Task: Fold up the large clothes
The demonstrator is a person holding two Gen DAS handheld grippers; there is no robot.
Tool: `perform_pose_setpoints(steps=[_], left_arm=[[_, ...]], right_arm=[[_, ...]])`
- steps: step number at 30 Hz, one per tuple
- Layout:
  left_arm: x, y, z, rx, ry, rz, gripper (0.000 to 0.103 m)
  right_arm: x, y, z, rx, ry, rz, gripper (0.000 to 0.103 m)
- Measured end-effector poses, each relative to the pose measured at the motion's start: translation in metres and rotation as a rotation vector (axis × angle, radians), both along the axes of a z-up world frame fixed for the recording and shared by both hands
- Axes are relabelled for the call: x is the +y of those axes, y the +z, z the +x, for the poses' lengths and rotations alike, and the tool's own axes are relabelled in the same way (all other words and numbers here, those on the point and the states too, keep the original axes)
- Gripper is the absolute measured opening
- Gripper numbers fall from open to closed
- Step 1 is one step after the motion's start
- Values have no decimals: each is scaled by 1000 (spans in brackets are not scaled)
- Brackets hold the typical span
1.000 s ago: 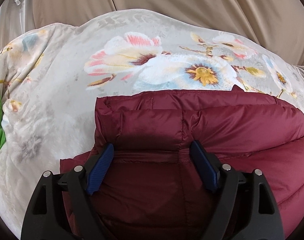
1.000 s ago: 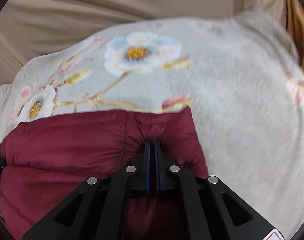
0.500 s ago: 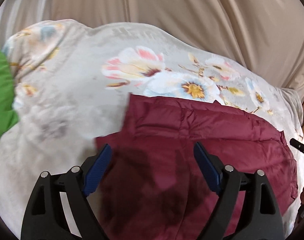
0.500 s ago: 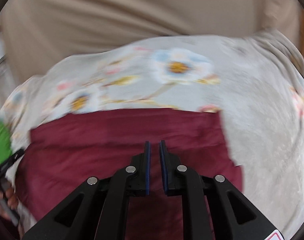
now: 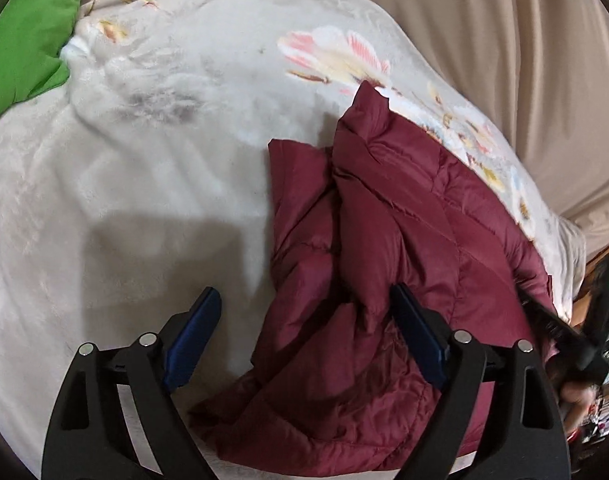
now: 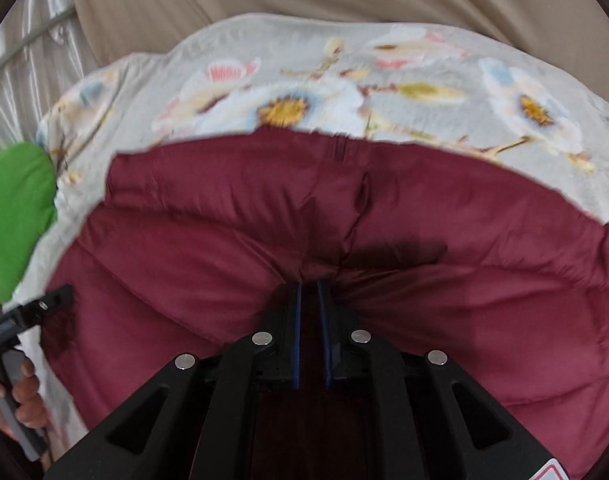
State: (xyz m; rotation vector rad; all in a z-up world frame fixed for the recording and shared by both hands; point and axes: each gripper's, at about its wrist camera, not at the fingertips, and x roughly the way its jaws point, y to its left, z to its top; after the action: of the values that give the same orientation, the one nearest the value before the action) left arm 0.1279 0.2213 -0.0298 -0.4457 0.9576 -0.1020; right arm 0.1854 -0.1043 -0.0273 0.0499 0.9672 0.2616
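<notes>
A maroon puffer jacket (image 5: 404,220) lies bunched on a floral fleece blanket (image 5: 144,160). My left gripper (image 5: 304,320) hovers over the jacket's left edge. Its jaws are wide and still opening, and the pads press on nothing. One blue pad is over the bare blanket and the other over the jacket. In the right wrist view the jacket (image 6: 224,220) fills the middle. My right gripper (image 6: 308,286) is nearly closed, and creases in the fabric run in to its tips, where a fold is pinched. Each gripper shows at the edge of the other's view, the right gripper (image 5: 564,332) and the left gripper (image 6: 28,316).
A green cushion or cloth (image 5: 24,32) lies at the blanket's left end and also shows in the right wrist view (image 6: 16,208). Beige drapery (image 5: 504,40) hangs behind the blanket. A person's hand (image 6: 24,396) holds the left gripper's handle. Bare blanket lies left of the jacket.
My left gripper slid left from over the jacket to its left edge and widened. My right gripper let go of the jacket's corner, moved left over its middle and now pinches a fold.
</notes>
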Motion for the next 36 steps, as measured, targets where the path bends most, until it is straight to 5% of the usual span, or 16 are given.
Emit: perform_pose_setpoints(steps=[6, 8, 10, 13, 21, 28, 36], left_arm=[[-20, 0, 12, -13, -85, -114, 82], [-28, 3, 15, -23, -106, -111, 65], [-35, 12, 13, -47, -134, -110, 26], [-41, 36, 4, -103, -166, -114, 11], [-69, 103, -28, -269, -286, -103, 9], [-118, 139, -48, -356, -414, -82, 9], [-198, 138, -52, -348, -576, -98, 9]], right_arm=[[19, -12, -10, -39, 50, -64, 8], [19, -14, -9, -46, 55, -63, 7], [13, -13, -5, -35, 60, -18, 7], [-2, -6, -2, 7, 51, 72, 7], [-48, 40, -61, 27, 150, 208, 7], [-26, -10, -80, 155, 271, 229, 6], [-13, -30, -62, 175, 298, 424, 6]])
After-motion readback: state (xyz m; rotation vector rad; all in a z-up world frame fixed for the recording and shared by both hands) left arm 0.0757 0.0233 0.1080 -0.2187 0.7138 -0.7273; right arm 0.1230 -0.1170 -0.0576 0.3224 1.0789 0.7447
